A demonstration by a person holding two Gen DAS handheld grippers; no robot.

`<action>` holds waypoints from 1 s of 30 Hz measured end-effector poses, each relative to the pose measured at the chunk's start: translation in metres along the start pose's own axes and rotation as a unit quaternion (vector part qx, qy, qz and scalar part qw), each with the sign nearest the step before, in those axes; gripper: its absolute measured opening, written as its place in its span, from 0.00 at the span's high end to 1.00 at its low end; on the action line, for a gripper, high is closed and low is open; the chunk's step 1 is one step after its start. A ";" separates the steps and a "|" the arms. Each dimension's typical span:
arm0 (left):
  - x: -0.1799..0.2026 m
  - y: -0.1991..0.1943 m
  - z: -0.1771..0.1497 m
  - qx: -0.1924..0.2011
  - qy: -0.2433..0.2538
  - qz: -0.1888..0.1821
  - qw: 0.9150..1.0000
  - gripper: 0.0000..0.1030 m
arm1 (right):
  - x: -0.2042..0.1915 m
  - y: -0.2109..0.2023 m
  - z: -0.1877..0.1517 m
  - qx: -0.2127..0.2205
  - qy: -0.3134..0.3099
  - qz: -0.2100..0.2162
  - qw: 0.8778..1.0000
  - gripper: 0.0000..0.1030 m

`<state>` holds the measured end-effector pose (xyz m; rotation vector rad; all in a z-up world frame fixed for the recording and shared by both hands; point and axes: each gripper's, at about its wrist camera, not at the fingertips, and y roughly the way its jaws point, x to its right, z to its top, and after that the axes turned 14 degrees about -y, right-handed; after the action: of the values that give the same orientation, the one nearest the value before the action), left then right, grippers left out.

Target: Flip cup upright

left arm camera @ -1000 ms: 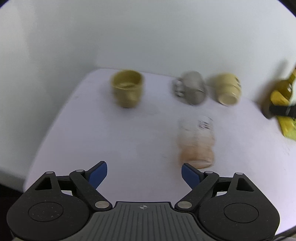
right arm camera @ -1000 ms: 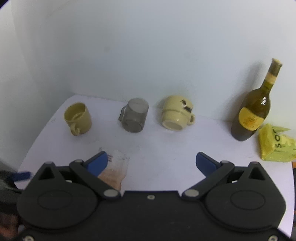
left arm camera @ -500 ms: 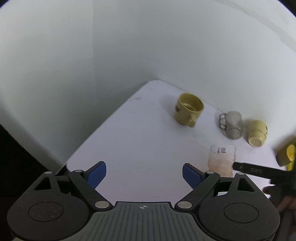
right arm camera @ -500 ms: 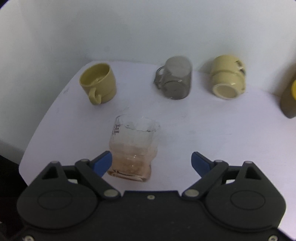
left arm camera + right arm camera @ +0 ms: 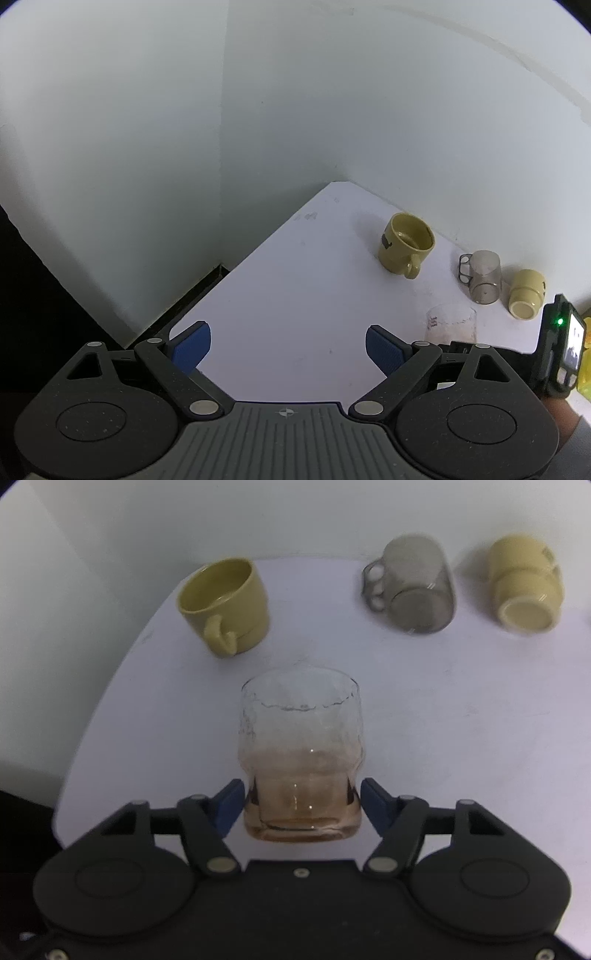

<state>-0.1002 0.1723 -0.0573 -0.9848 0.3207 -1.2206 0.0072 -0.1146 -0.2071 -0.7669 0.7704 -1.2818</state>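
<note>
A clear glass cup (image 5: 301,760) with an amber tinted base stands on the white table (image 5: 461,716), its open rim up. My right gripper (image 5: 302,805) has its blue pads against both sides of the cup's base. The cup also shows in the left wrist view (image 5: 450,325), partly hidden behind my left gripper's finger. My left gripper (image 5: 288,343) is open and empty, held back over the table's front left corner.
An upright yellow mug (image 5: 227,605) stands at the back left. A smoky glass mug (image 5: 413,587) and a cream mug (image 5: 524,587) sit upside down at the back. Walls close the back and left. The table's left edge (image 5: 207,295) drops off.
My right gripper has moved forward and closed its pads onto the glass cup. My left gripper has pulled back and to the left, away from the cups.
</note>
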 end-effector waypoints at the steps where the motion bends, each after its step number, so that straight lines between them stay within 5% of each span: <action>1: 0.004 0.000 0.001 0.001 0.002 -0.007 1.000 0.12 | 0.003 0.000 0.000 0.001 0.005 -0.005 1.000 0.36; 9: 0.029 0.006 0.002 -0.004 0.027 -0.027 0.999 0.12 | 0.043 -0.015 -0.017 0.002 0.019 -0.071 0.997 0.35; 16: 0.046 0.008 0.002 -0.007 0.040 -0.035 0.999 0.12 | 0.054 -0.022 -0.019 0.002 0.013 -0.083 0.996 0.25; 30: 0.055 0.002 -0.002 0.004 0.026 -0.024 0.999 0.09 | 0.064 0.000 -0.025 -0.050 -0.017 -0.094 0.994 0.30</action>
<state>-0.0803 0.1228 -0.0448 -0.9595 0.3347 -1.2919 -0.0067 -0.1796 -0.2248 -0.9573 0.7522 -1.4030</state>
